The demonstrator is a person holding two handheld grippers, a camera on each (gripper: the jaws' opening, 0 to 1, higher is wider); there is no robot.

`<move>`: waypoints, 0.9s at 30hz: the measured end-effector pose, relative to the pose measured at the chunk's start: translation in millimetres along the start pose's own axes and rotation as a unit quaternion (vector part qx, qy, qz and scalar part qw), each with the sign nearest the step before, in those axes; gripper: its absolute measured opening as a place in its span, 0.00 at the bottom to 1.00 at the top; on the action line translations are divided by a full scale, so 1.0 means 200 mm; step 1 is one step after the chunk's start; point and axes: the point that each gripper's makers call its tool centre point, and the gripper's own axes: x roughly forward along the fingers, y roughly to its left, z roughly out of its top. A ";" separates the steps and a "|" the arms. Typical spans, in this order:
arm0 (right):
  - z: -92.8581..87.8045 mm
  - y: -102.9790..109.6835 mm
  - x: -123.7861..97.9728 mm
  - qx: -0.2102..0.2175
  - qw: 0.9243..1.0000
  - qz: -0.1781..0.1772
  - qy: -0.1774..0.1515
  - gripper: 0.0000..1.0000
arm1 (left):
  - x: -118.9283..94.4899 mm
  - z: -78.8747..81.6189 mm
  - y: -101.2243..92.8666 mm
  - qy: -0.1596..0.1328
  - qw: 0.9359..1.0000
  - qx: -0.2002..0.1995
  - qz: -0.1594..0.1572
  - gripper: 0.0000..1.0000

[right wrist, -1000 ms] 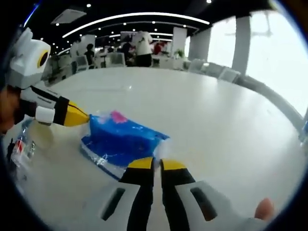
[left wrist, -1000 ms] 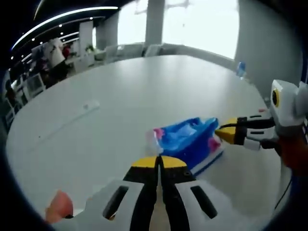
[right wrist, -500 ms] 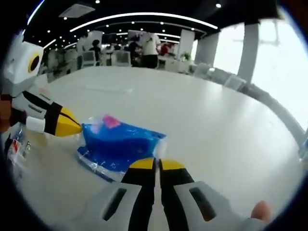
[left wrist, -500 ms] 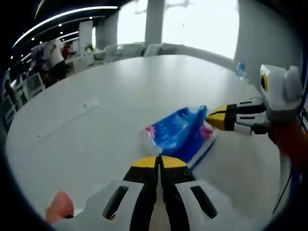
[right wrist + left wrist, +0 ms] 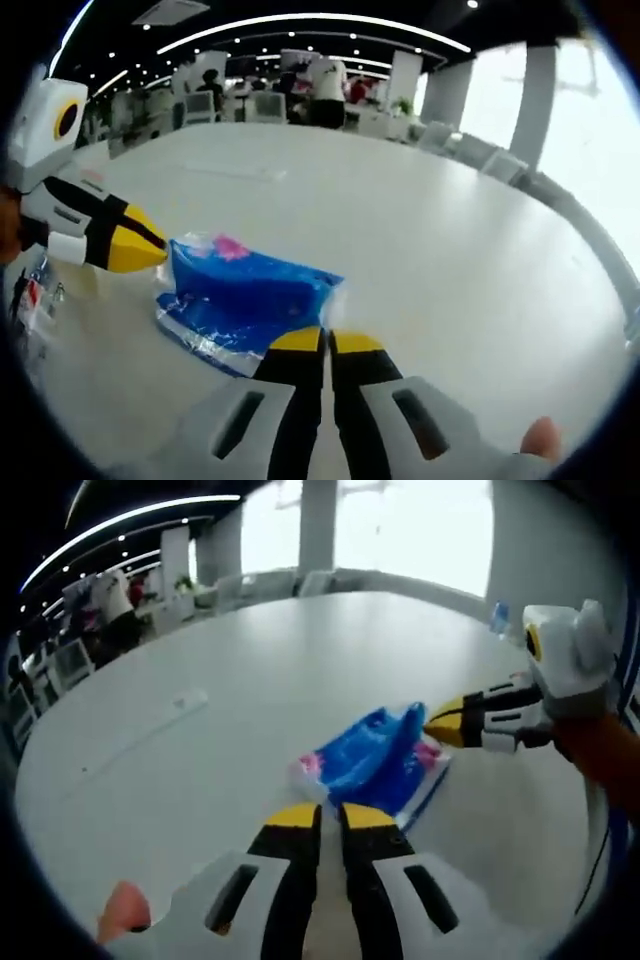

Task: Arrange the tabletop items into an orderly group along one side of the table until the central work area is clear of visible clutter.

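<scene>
A blue plastic packet (image 5: 375, 763) lies on the big white desk (image 5: 250, 670), with some pink print at its ends and a clear edge along one side. It sits near the edge of the desk closest to the person, not in the far middle.

In the left gripper view, the left tongs (image 5: 330, 818) rise from the bottom with their yellow tips a little apart — a thin gap shows between them, and nothing is in it. The tips are just beside the near end of the packet. The right tongs (image 5: 432, 721) come in from the right side, and their yellow tip touches the far top corner of the packet. A long flat strip (image 5: 150, 725) lies on the desk well apart from the packet, to the left.

In the right gripper view, the right tongs (image 5: 324, 341) have their yellow tips pressed together at the clear corner of the packet (image 5: 245, 295) — I cannot tell if they pinch the plastic. The left tongs (image 5: 150, 252) come in from the left, with the tip right at the packet's other end. Some clear wrapped things (image 5: 35, 300) lie at the far left edge of the desk (image 5: 420, 230). People (image 5: 325, 90) stand far behind in the room.
</scene>
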 end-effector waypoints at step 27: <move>0.04 -0.04 -0.19 0.035 0.998 -0.040 -0.027 0.21 | -0.17 0.12 -0.03 -0.046 0.999 0.019 -0.017 0.24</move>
